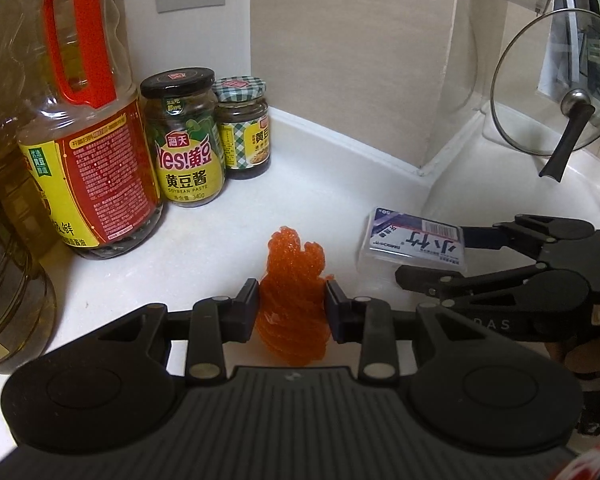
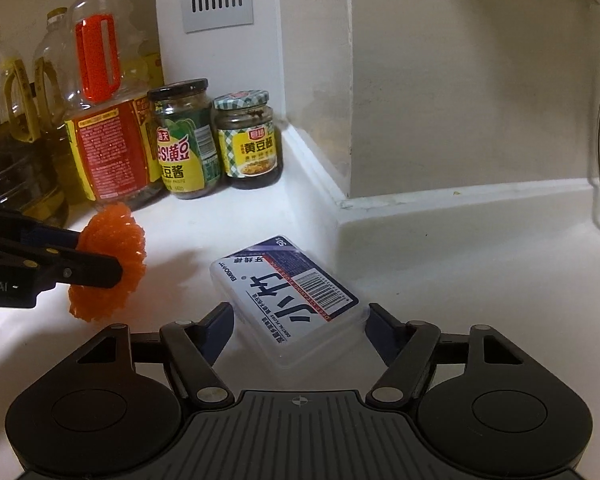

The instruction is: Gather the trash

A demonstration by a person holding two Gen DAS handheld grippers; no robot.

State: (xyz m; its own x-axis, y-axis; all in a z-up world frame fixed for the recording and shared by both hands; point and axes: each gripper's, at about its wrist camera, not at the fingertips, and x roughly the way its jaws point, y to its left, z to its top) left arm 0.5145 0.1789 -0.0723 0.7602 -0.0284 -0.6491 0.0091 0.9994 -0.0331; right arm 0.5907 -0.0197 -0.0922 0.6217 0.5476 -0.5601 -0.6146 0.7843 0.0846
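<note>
Two grippers at a white counter corner, one piece of trash in each reach.
The left gripper is clamped on one orange mesh wad, lifted off the counter; the right gripper has its fingers apart, one on each side of one clear plastic box, and whether they touch it I cannot tell; in the right wrist view two jars and three oil bottles crowd 10 o'clock, the wall corner juts at 12, one glass lid leans at 2 in the left view; bare counter lies open toward 3 o'clock.
</note>
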